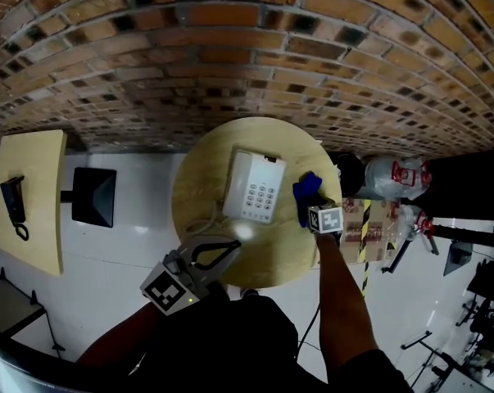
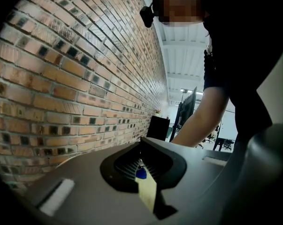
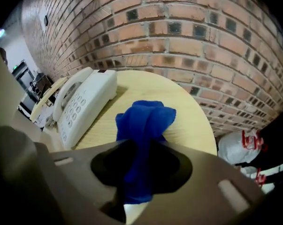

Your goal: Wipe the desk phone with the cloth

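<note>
The right gripper (image 3: 139,172) pinches a bunched blue cloth (image 3: 146,121) between its narrowly parted jaws, and the cloth's free end rests on the round wooden table (image 1: 201,174) near its right edge. The white desk phone (image 1: 255,185) lies at the table's middle, just left of the cloth. The left gripper (image 1: 233,246) hovers over the near edge, jaws drawn together and empty.

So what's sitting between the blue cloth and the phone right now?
Nothing: only bare tabletop separates the cloth, clamped in the jaws of the right gripper, from the phone. The right gripper view shows it best.
</note>
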`<control>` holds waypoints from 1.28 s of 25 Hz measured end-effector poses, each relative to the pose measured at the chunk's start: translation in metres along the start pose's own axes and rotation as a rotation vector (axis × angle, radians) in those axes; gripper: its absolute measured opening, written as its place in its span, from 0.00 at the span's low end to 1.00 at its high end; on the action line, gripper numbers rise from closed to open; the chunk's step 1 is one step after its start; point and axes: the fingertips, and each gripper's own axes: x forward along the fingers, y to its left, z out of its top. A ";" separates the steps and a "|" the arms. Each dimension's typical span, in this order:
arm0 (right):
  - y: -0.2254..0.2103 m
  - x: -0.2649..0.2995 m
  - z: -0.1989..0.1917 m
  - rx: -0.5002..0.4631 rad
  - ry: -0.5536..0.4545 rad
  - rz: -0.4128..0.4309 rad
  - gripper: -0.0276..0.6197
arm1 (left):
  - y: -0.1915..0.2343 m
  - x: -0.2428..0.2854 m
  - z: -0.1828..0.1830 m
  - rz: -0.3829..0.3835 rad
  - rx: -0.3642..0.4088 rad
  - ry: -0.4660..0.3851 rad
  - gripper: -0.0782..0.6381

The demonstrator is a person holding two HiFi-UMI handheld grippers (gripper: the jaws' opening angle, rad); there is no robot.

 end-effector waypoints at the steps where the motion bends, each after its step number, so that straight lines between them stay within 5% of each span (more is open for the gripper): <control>1: -0.003 0.001 0.000 -0.009 0.006 -0.017 0.21 | 0.001 0.000 -0.001 0.000 0.000 0.004 0.09; 3: -0.005 0.003 0.002 -0.014 0.010 -0.032 0.29 | 0.003 0.001 -0.002 -0.004 0.007 0.005 0.09; 5: -0.005 0.003 0.002 -0.008 0.014 -0.023 0.50 | 0.003 0.002 0.000 -0.011 0.008 0.001 0.09; 8: -0.006 -0.004 0.007 -0.025 -0.007 -0.024 0.54 | 0.001 0.002 0.003 -0.017 -0.001 -0.010 0.09; 12: 0.008 -0.059 0.053 -0.012 -0.234 -0.024 0.54 | 0.001 0.001 0.016 -0.018 -0.006 -0.047 0.09; 16: 0.065 -0.166 0.101 -0.066 -0.537 0.095 0.54 | -0.010 0.001 0.034 -0.037 0.032 -0.068 0.09; 19: 0.121 -0.258 0.122 -0.136 -0.729 0.204 0.48 | -0.029 -0.001 0.054 -0.040 0.057 -0.101 0.09; 22: 0.164 -0.335 0.122 -0.199 -0.853 0.283 0.23 | -0.057 -0.002 0.069 -0.040 0.085 -0.129 0.09; 24: 0.187 -0.372 0.112 -0.229 -0.915 0.335 0.16 | -0.078 -0.004 0.074 -0.026 0.104 -0.144 0.09; 29: 0.254 -0.436 0.048 -0.336 -0.964 0.433 0.15 | -0.155 -0.024 0.076 -0.004 0.137 -0.169 0.09; 32: 0.276 -0.458 0.006 -0.348 -0.999 0.480 0.04 | -0.204 -0.034 0.061 -0.009 0.142 -0.148 0.09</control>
